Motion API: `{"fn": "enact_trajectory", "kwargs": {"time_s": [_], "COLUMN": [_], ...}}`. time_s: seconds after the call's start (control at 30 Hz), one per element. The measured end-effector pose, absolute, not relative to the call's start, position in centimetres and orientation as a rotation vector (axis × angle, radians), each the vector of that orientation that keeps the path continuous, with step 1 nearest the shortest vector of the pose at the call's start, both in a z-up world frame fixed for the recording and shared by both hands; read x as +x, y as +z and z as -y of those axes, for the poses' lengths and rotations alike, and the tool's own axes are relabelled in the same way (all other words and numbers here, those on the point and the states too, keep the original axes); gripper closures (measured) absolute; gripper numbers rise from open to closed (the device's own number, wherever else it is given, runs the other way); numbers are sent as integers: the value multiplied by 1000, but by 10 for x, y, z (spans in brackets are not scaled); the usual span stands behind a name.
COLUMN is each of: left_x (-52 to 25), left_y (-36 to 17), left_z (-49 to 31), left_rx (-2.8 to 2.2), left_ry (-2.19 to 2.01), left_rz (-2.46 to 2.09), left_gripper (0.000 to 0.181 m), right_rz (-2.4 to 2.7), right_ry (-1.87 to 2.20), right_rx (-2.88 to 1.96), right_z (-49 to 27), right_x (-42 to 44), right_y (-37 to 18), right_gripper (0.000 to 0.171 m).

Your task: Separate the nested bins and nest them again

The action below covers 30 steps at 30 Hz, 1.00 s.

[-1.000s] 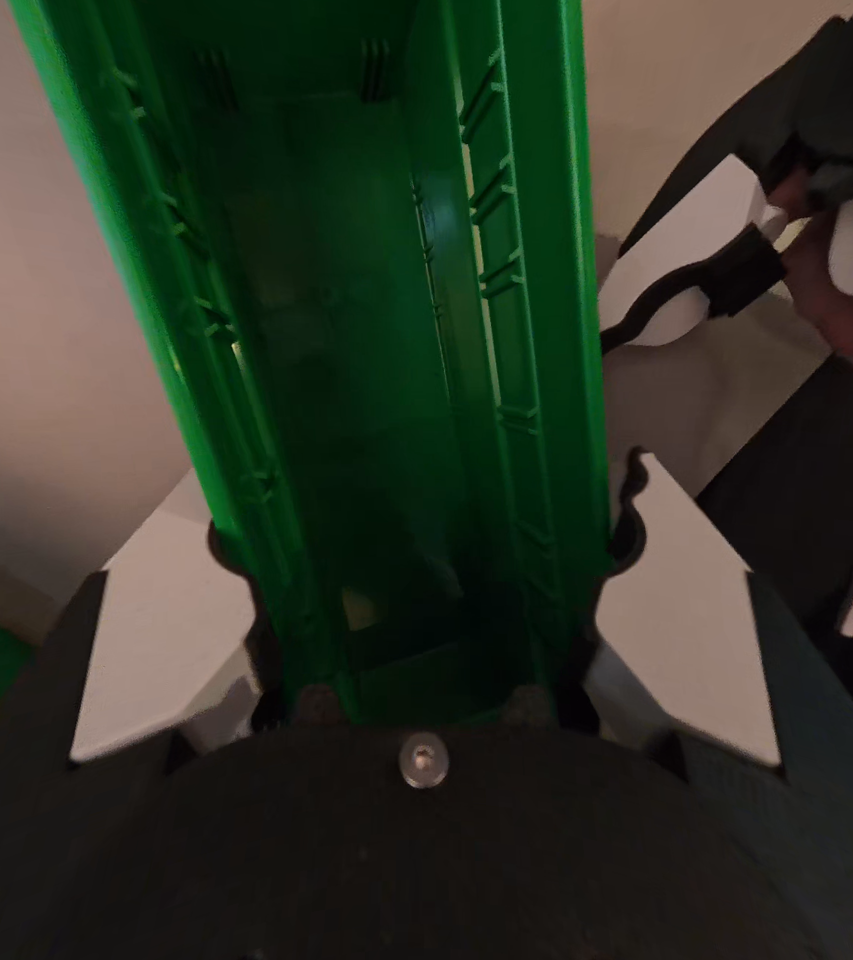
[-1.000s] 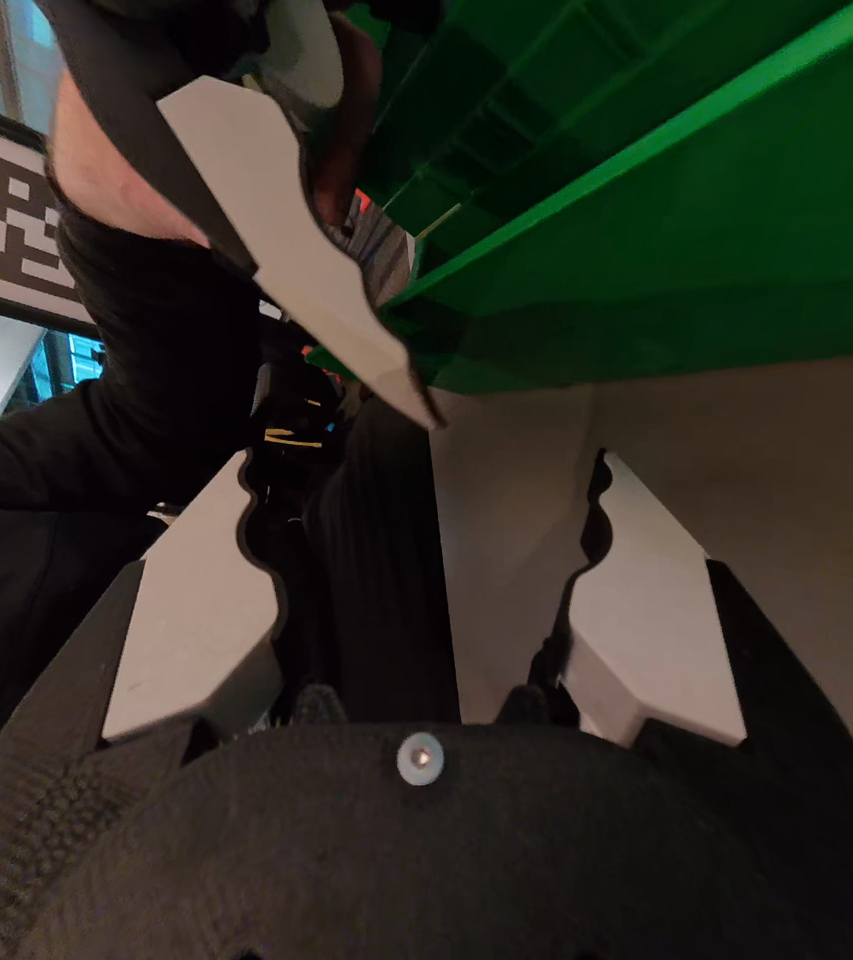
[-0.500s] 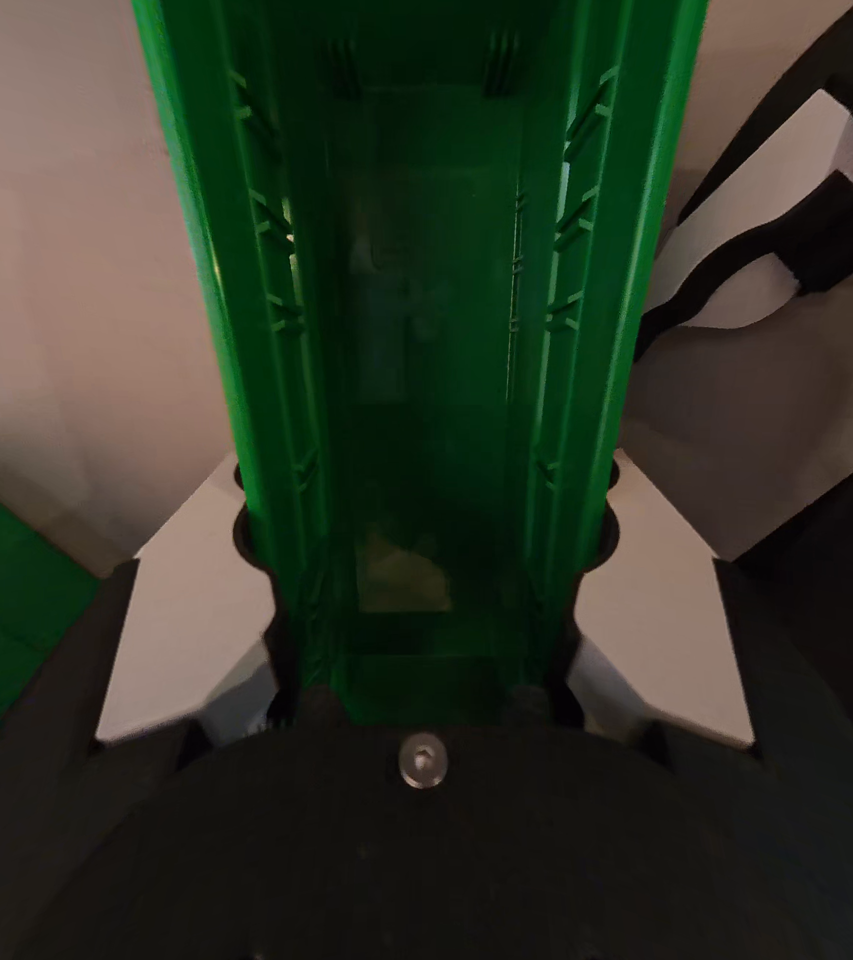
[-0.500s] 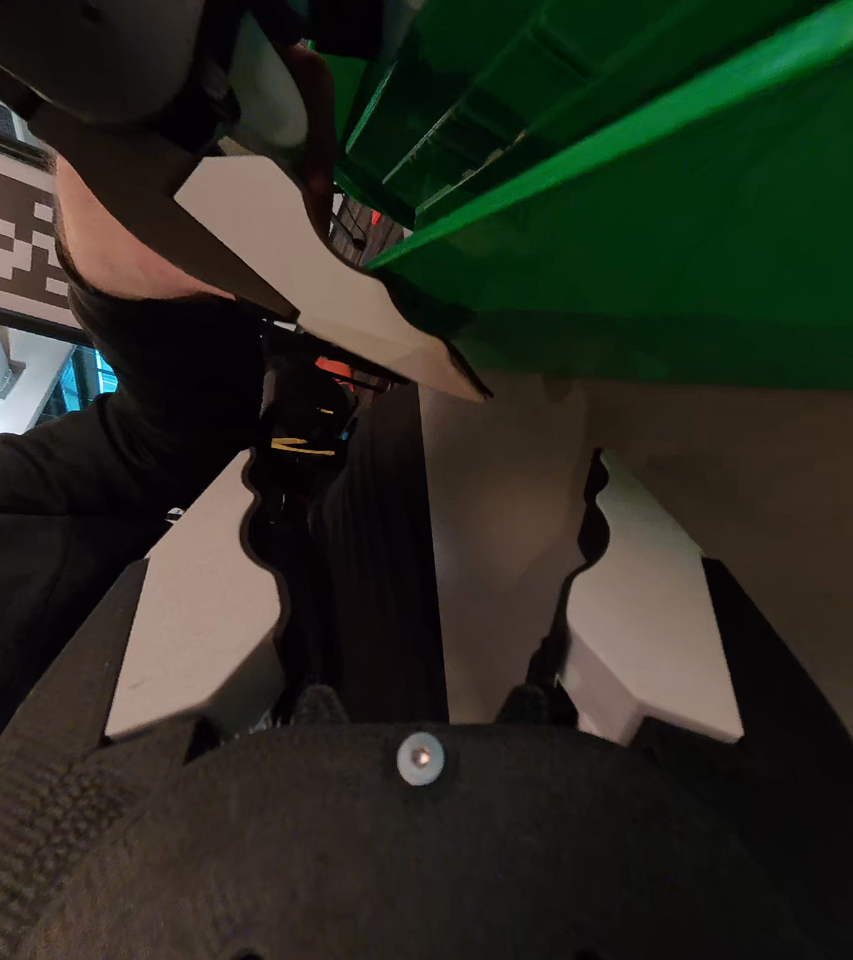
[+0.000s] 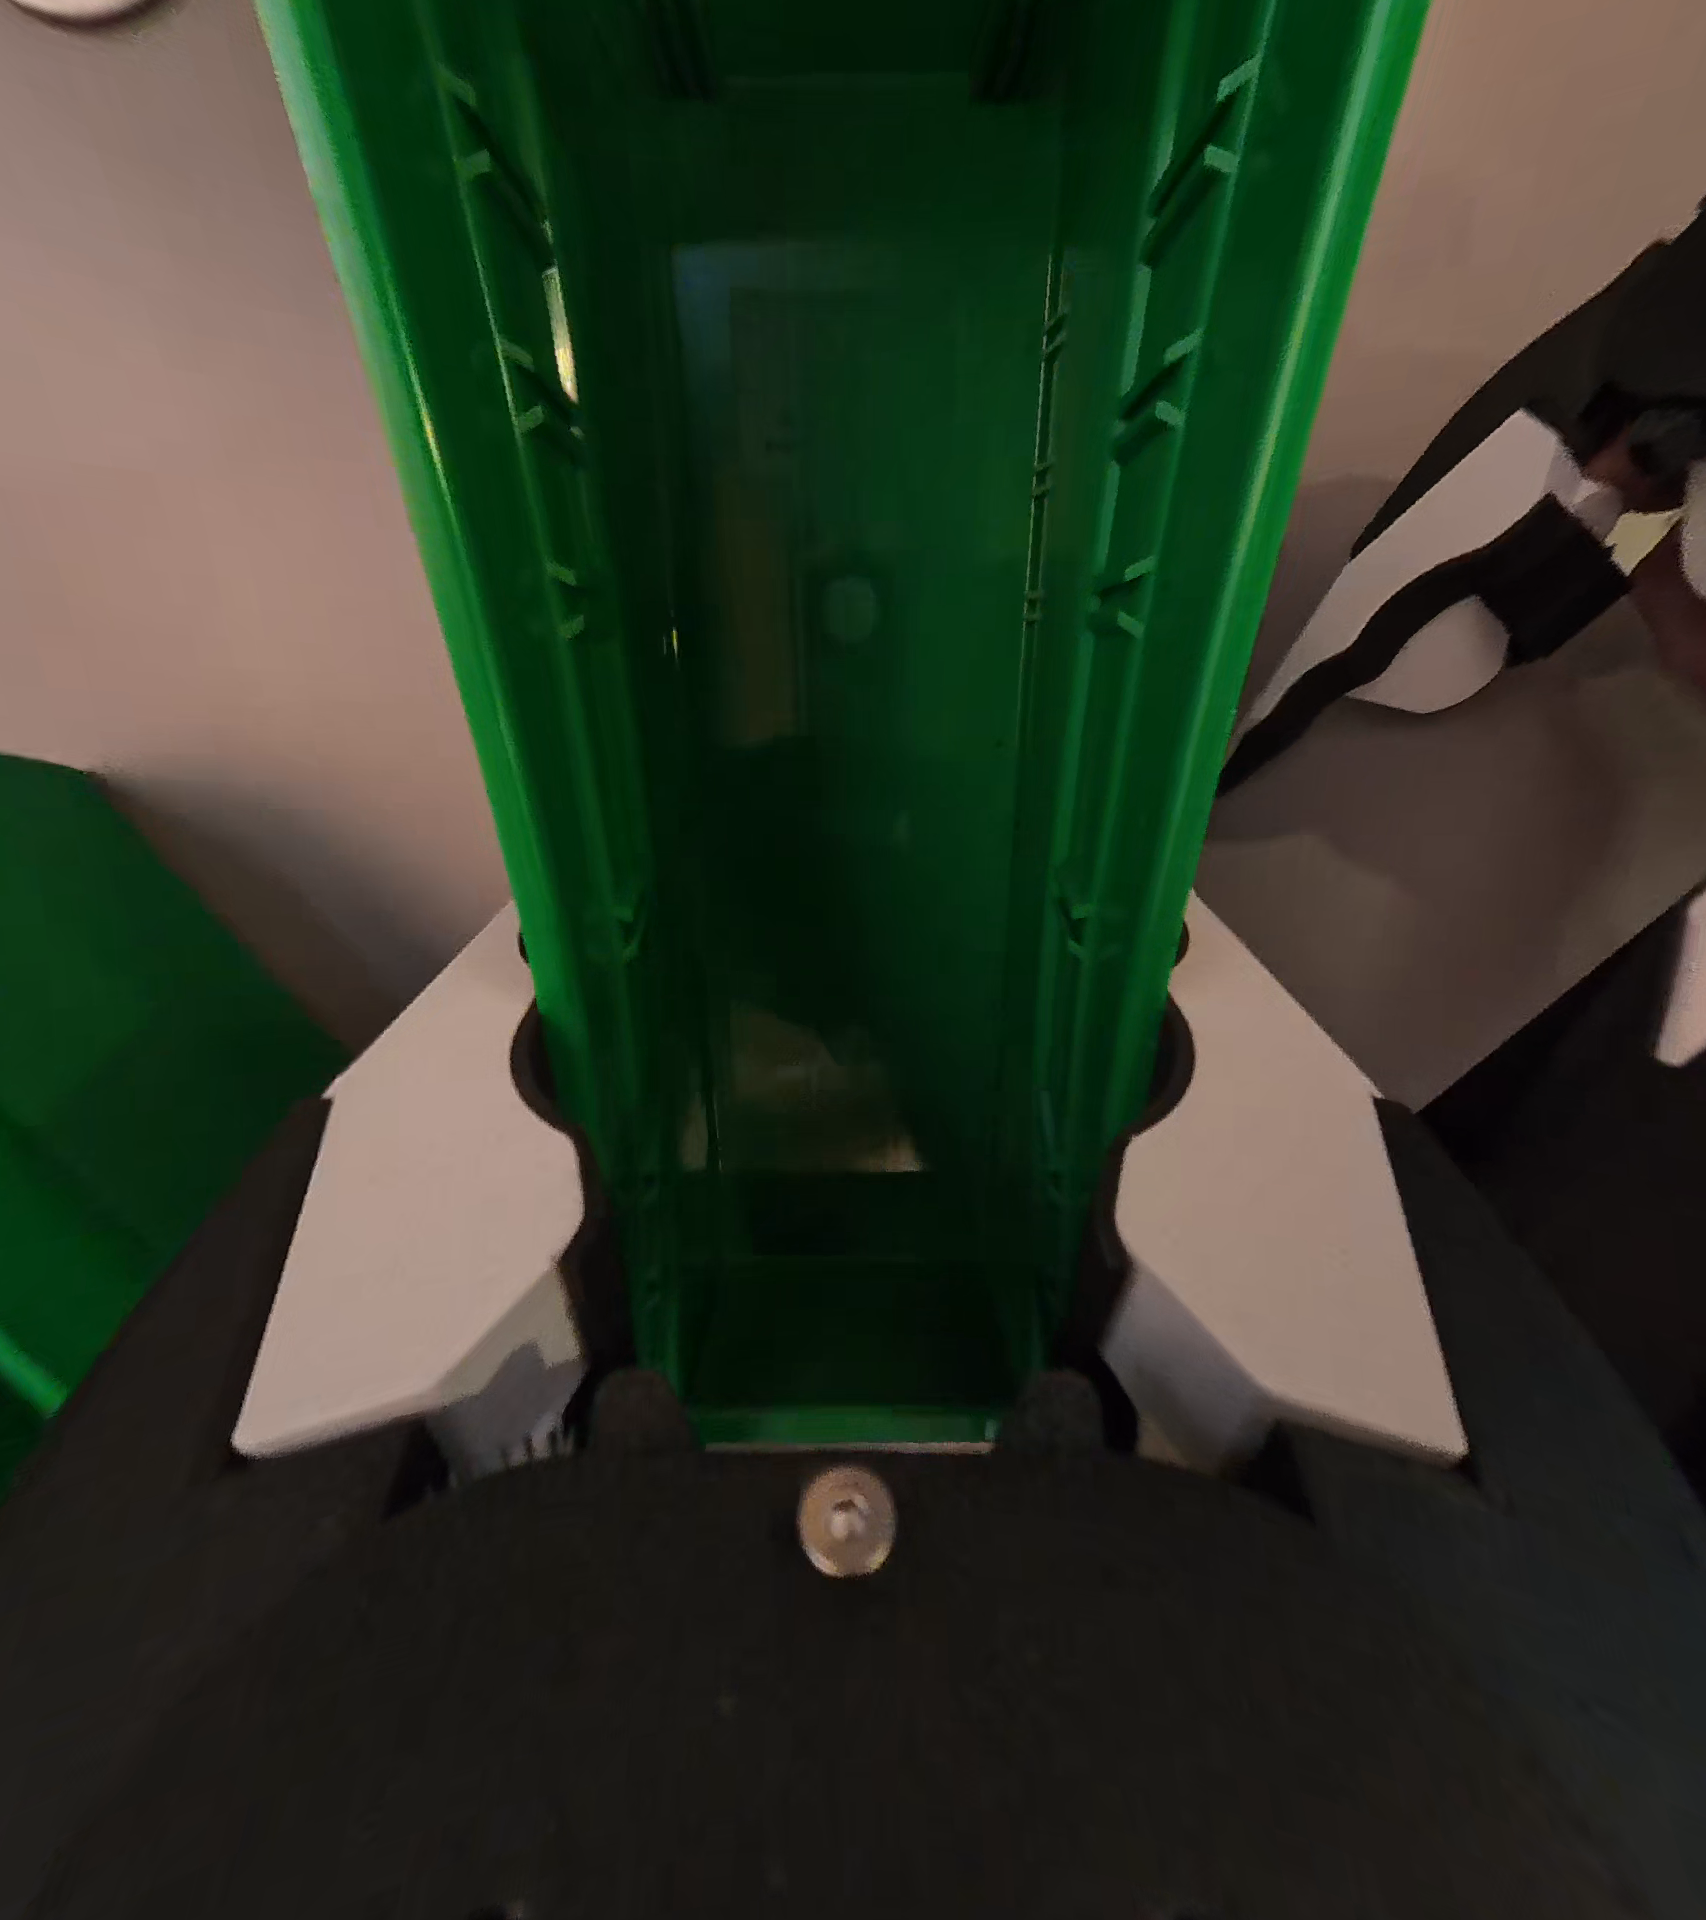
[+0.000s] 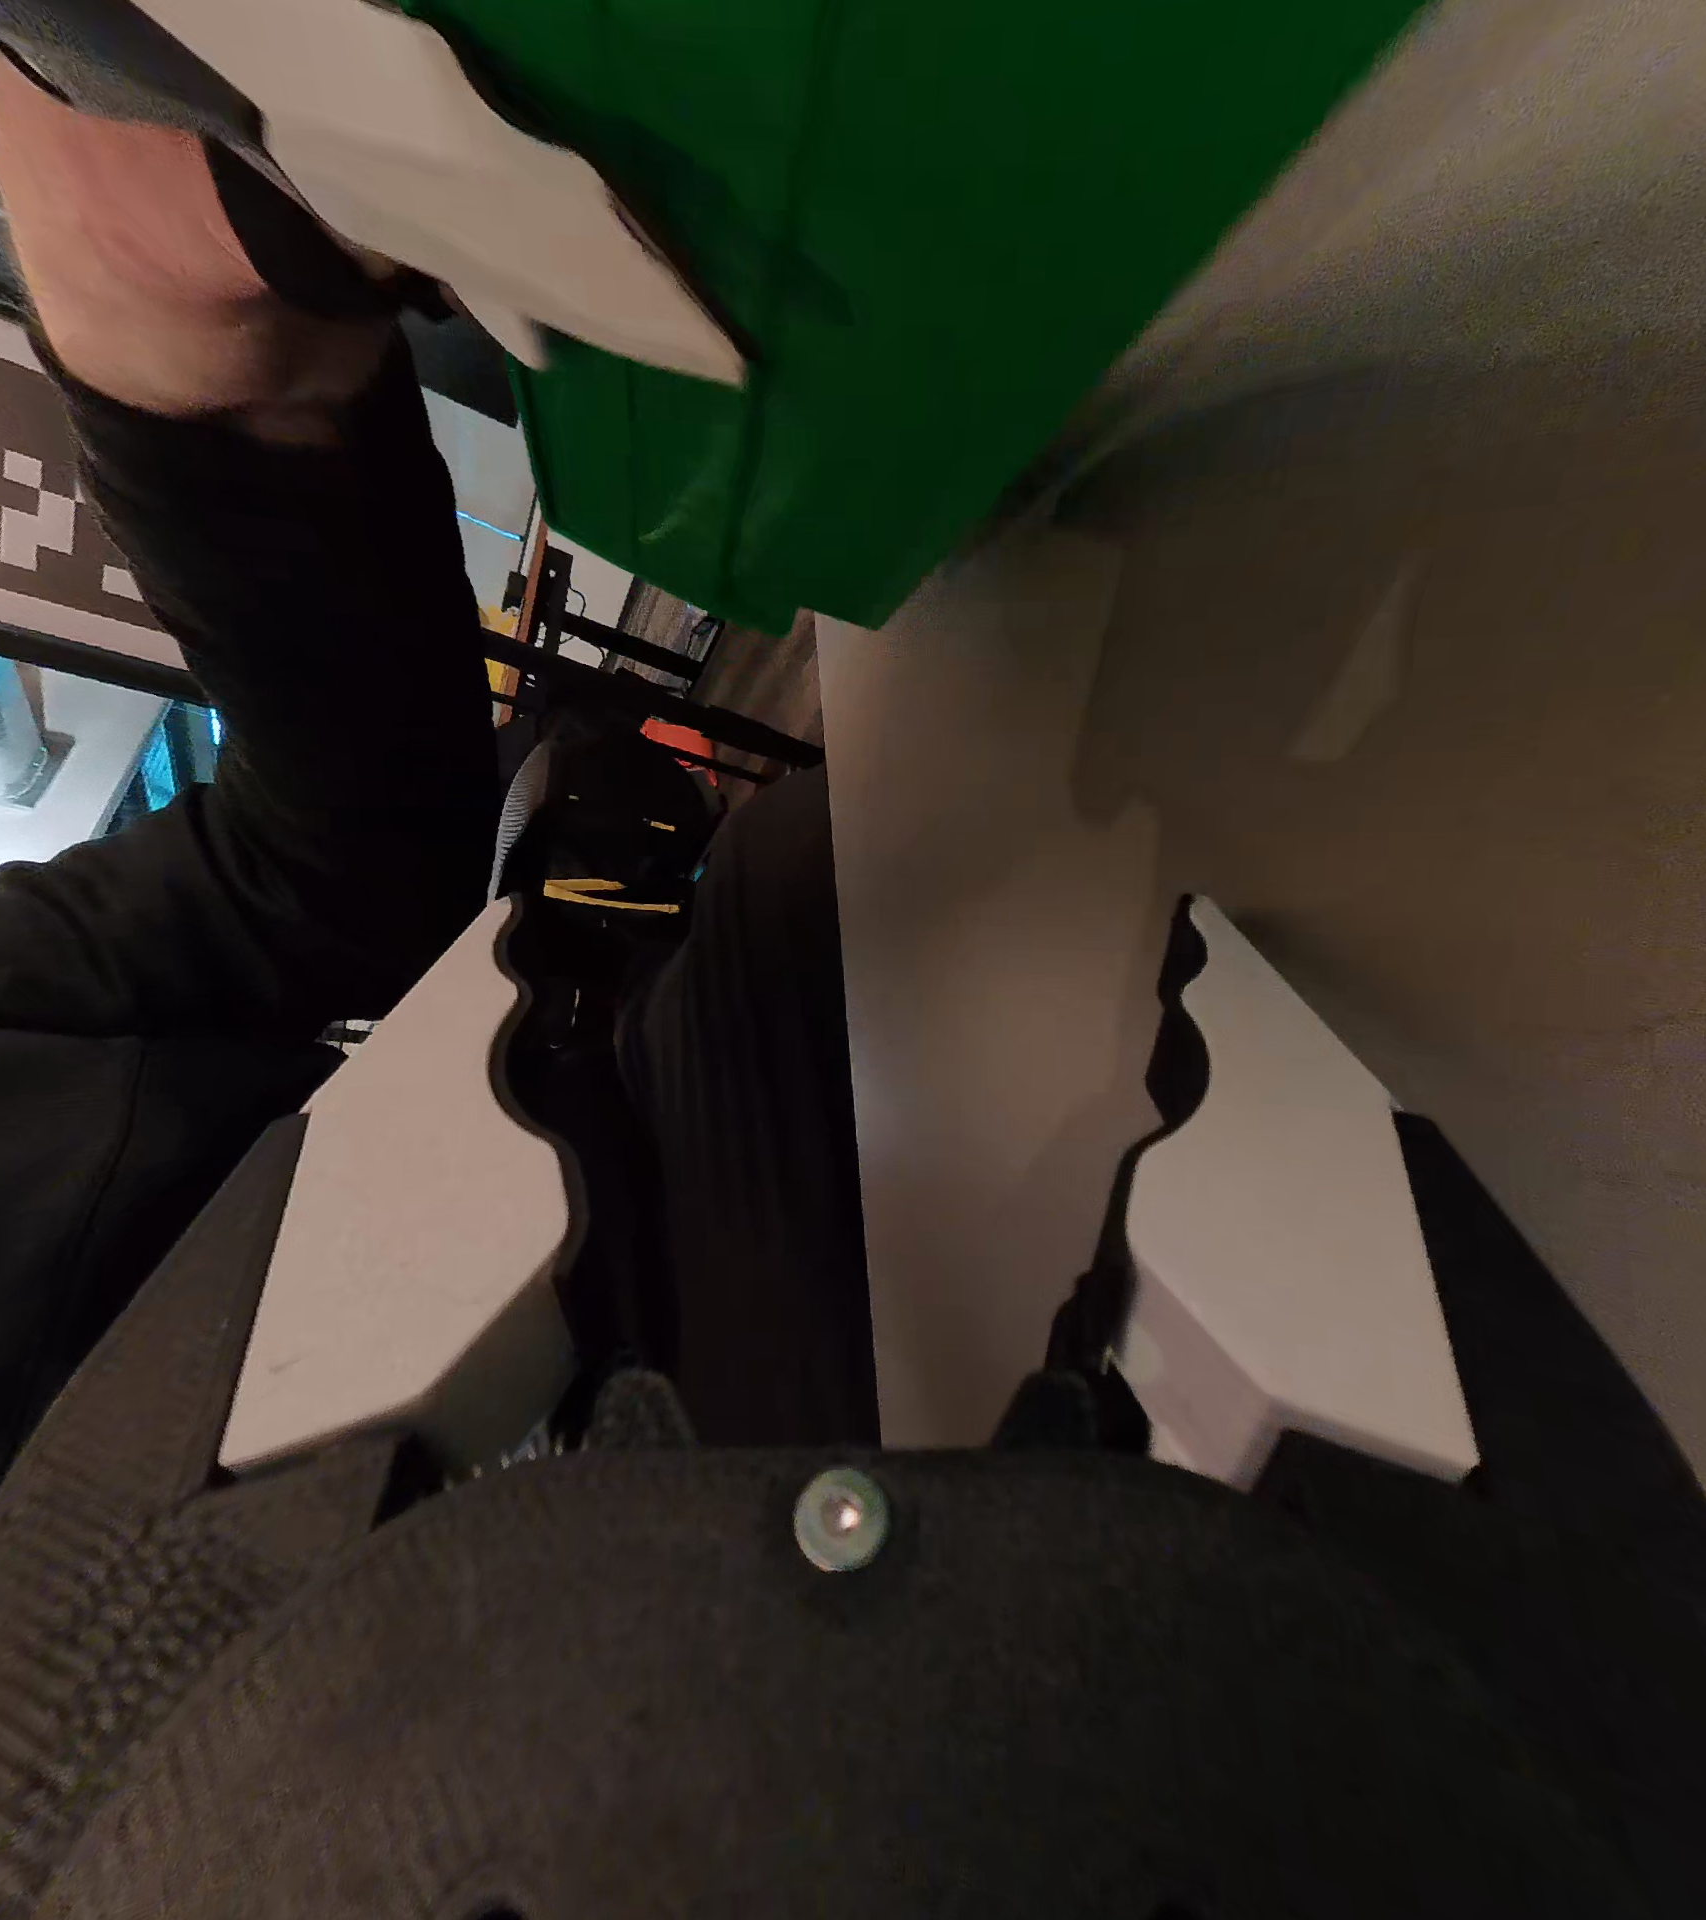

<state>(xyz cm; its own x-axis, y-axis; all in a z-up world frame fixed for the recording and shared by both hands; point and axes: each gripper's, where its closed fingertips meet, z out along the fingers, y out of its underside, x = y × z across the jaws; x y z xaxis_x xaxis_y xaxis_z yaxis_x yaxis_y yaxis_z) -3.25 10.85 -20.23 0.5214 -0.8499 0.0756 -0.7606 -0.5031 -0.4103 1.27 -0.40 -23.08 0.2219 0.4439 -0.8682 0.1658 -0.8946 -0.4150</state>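
My left gripper (image 5: 851, 1029) is shut on the near end of a green bin (image 5: 849, 540); the bin's ribbed rim runs up the middle of the left wrist view, between both fingers. A second green bin (image 5: 28, 1039) lies at the left edge of that view. In the right wrist view the held bin (image 6: 890, 270) fills the top, with a left-gripper finger (image 6: 516, 208) pressed on it. My right gripper (image 6: 844, 997) is open and empty, held sideways near the table edge. It also shows at the right of the left wrist view (image 5: 1514, 665).
The pale table top (image 6: 1400, 675) takes up the right half of the right wrist view. A hand and a black sleeve (image 6: 288, 623) hold the left gripper. A board with a black-and-white marker (image 6: 28, 509) and dark racks stand behind.
The held bin has swung to lie straight along the left gripper's fingers. More of the second bin shows at lower left. In the right wrist view the held bin has moved up and closer.
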Motion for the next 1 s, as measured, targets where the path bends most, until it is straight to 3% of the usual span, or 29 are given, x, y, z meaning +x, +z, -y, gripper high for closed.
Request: {"fn": "enact_trajectory", "kwargs": {"time_s": [0.3, 0.53, 0.77, 1.0], "left_x": [-63, -136, -206, -224], "left_y": [-101, -40, -54, -122], "left_z": [-121, -142, -153, -162], "left_rx": [-2286, -2294, -2441, -2670], "left_ry": [-554, -353, -200, -76], "left_rz": [-1148, -1012, -858, -894], "left_gripper": [70, 73, 71, 69], "right_rz": [570, 567, 574, 582], "right_ry": [1747, 1763, 1766, 1779], "right_rx": [-2266, -2258, -2260, -2264], "right_z": [5, 3, 4, 6], "right_x": [13, 13, 13, 9], "right_y": [-235, -234, -235, -235], "right_gripper": [56, 56, 57, 58]}}
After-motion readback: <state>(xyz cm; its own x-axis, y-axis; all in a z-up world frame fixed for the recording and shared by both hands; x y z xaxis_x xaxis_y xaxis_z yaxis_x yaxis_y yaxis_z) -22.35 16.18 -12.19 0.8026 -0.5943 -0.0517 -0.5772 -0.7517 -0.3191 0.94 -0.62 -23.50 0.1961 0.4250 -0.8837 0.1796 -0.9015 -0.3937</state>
